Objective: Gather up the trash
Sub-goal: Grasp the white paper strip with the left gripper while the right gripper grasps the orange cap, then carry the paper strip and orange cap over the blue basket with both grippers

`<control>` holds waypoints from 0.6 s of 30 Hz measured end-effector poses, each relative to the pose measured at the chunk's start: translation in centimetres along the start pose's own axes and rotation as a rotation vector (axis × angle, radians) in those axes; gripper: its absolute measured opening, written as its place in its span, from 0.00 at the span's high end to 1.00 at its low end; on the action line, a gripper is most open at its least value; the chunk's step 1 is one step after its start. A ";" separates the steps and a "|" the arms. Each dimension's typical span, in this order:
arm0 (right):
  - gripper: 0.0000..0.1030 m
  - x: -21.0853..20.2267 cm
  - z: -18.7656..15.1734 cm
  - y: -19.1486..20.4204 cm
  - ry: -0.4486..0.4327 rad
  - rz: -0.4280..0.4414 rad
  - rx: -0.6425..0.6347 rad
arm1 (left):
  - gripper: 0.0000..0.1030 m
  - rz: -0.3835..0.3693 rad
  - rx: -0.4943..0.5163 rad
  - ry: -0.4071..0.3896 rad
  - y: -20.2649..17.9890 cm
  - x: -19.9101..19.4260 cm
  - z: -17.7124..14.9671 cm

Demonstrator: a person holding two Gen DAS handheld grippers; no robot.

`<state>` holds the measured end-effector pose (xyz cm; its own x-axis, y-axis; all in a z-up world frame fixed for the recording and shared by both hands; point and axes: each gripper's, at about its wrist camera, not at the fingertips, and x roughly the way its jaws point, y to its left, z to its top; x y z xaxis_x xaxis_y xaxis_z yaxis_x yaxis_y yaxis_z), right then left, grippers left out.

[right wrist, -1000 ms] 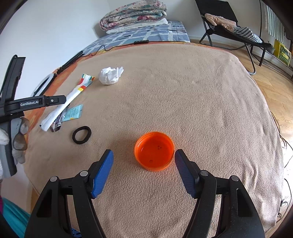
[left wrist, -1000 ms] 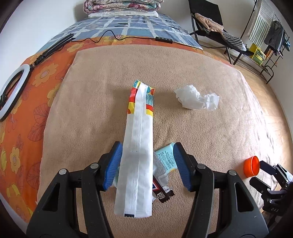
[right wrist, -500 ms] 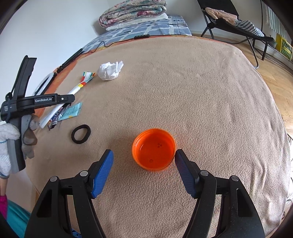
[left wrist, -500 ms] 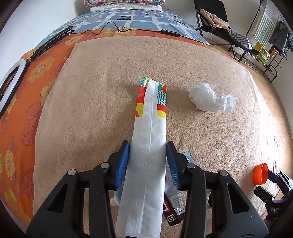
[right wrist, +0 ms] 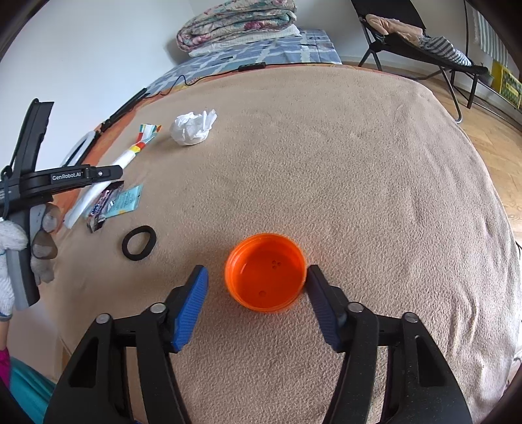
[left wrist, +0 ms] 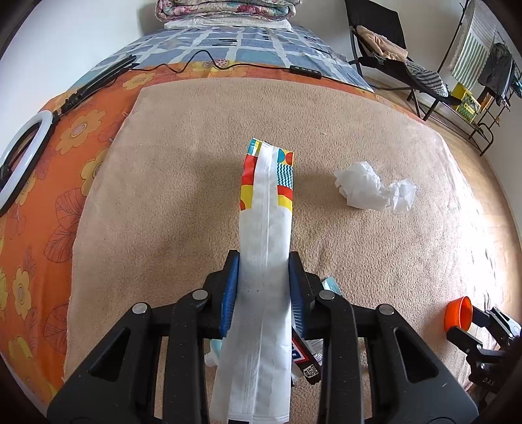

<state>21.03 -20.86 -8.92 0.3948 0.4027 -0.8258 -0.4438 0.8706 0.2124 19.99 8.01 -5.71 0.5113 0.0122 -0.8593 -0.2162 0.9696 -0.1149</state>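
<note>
My left gripper (left wrist: 263, 261) is shut on a long white wrapper (left wrist: 264, 234) with a colourful far end, lying along the beige blanket (left wrist: 182, 208). A dark snack wrapper (left wrist: 305, 362) and a light blue packet (left wrist: 329, 283) lie under and beside it. Crumpled white tissue (left wrist: 372, 187) lies ahead to the right. In the right wrist view, my right gripper (right wrist: 256, 277) is open around an orange lid (right wrist: 266, 275), its right finger touching the rim. The wrapper (right wrist: 98, 186), the packet (right wrist: 125, 200) and the tissue (right wrist: 192, 128) show at the left.
A black hair tie (right wrist: 138, 243) lies left of the lid. A ring light (left wrist: 19, 159) and a black cable (left wrist: 208, 58) rest on the orange floral sheet (left wrist: 42, 208). Folded quilts (right wrist: 235, 22) are at the back. A black chair (right wrist: 421, 39) stands on the floor right.
My left gripper has closed on the long white wrapper and moved forward along it. My right gripper has moved forward so that the orange lid sits between its fingers.
</note>
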 end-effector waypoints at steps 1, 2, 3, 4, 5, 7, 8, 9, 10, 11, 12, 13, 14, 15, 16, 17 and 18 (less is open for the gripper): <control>0.54 0.1 0.0 -0.1 0.002 0.004 0.001 | 0.72 -0.001 -0.004 -0.005 0.1 -0.2 0.0; 0.54 0.0 0.0 -0.2 0.000 0.010 0.003 | 0.72 -0.004 -0.007 -0.010 0.2 -0.4 0.1; 0.54 0.0 0.0 -0.2 -0.001 0.012 0.004 | 0.72 -0.006 -0.009 -0.013 0.2 -0.6 0.1; 0.54 0.0 0.0 -0.2 -0.004 0.013 0.003 | 0.72 -0.006 -0.011 -0.018 0.3 -0.8 0.2; 0.54 -0.1 -0.1 -0.2 -0.006 0.012 0.002 | 0.72 -0.005 -0.012 -0.021 0.3 -0.9 0.2; 0.54 -0.3 -0.1 -0.1 -0.012 0.013 0.002 | 0.72 -0.005 -0.011 -0.026 0.3 -1.3 0.2; 0.55 -0.4 -0.1 -0.1 -0.016 0.013 0.002 | 0.72 -0.008 -0.012 -0.027 0.3 -1.5 0.2; 0.55 -0.6 0.0 0.0 -0.021 0.013 0.002 | 0.72 -0.009 -0.011 -0.029 0.3 -1.6 0.2; 0.55 -0.9 0.0 0.1 -0.029 0.013 0.003 | 0.72 -0.010 -0.009 -0.032 0.2 -1.9 0.1; 0.55 -1.2 0.1 0.2 -0.036 0.015 0.003 | 0.72 -0.012 -0.008 -0.035 0.1 -2.2 0.2; 0.55 -1.5 0.1 0.3 -0.043 0.016 0.002 | 0.72 -0.016 -0.006 -0.039 0.0 -2.6 0.1; 0.55 -1.8 0.2 0.4 -0.050 0.017 0.000 | 0.72 -0.019 -0.002 -0.043 0.0 -2.9 0.1; 0.55 -2.0 0.2 0.5 -0.056 0.017 -0.003 | 0.72 -0.021 0.002 -0.048 -0.2 -3.3 0.0; 0.55 -2.3 0.2 0.7 -0.061 0.018 -0.007 | 0.72 -0.023 0.008 -0.053 -0.4 -3.8 -0.1; 0.55 -2.5 0.3 0.8 -0.065 0.018 -0.012 | 0.72 -0.027 0.012 -0.058 -0.5 -4.3 -0.2; 0.55 -2.8 0.2 1.0 -0.069 0.016 -0.017 | 0.72 -0.032 0.016 -0.063 -0.7 -4.7 -0.3; 0.55 -3.0 0.2 1.2 -0.074 0.015 -0.021 | 0.72 -0.036 0.021 -0.069 -0.9 -5.2 -0.4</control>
<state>19.51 -21.02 -6.04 0.4456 0.4361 -0.7818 -0.4668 0.8584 0.2127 17.14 6.94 -1.31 0.5743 -0.0066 -0.8186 -0.1797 0.9746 -0.1339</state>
